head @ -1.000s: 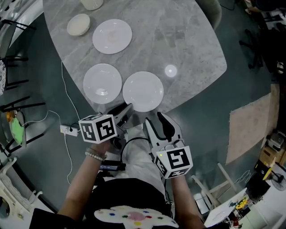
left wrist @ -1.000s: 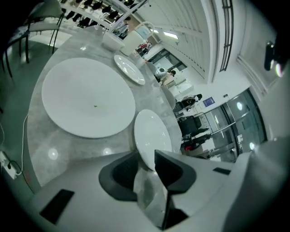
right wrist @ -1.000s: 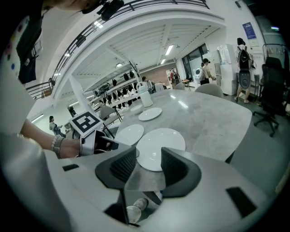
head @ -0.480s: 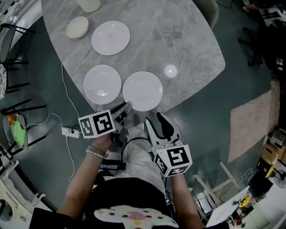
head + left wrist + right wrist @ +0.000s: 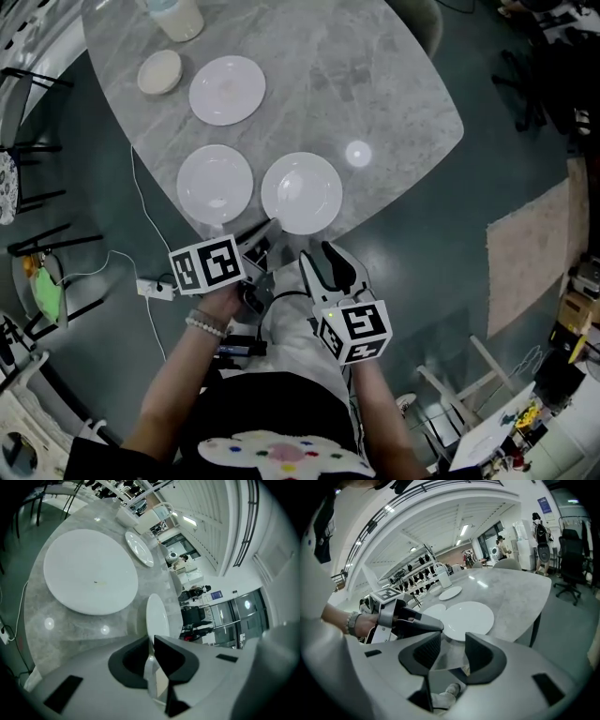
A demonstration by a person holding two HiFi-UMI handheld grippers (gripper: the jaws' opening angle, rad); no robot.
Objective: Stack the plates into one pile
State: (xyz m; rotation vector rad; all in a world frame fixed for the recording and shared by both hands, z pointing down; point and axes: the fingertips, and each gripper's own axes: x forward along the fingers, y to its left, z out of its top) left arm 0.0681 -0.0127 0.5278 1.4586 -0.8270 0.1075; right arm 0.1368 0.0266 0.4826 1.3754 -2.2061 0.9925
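Note:
Three white plates lie apart on the grey marble table (image 5: pixel 394 84): a far one (image 5: pixel 226 90), a left one (image 5: pixel 215 184) and a near one (image 5: pixel 301 192) by the front edge. My left gripper (image 5: pixel 269 225) is rolled on its side at the near plate's lower-left rim. In the left gripper view that plate (image 5: pixel 157 613) runs edge-on into the left gripper (image 5: pixel 151 639), whose jaws have just been closing and now pinch the rim. The right gripper (image 5: pixel 452 641) stands open and empty just short of the table, with the near plate (image 5: pixel 468 617) ahead of it.
A small cream bowl (image 5: pixel 159 71) and a pale jug (image 5: pixel 175 17) stand at the table's far left. On the floor to the left lies a power strip (image 5: pixel 155 288) with a white cable. A tan rug (image 5: pixel 530 253) lies at the right.
The left gripper's jaws have narrowed onto the near plate's rim and the gripper has rolled a little. The right gripper has stayed nearly still.

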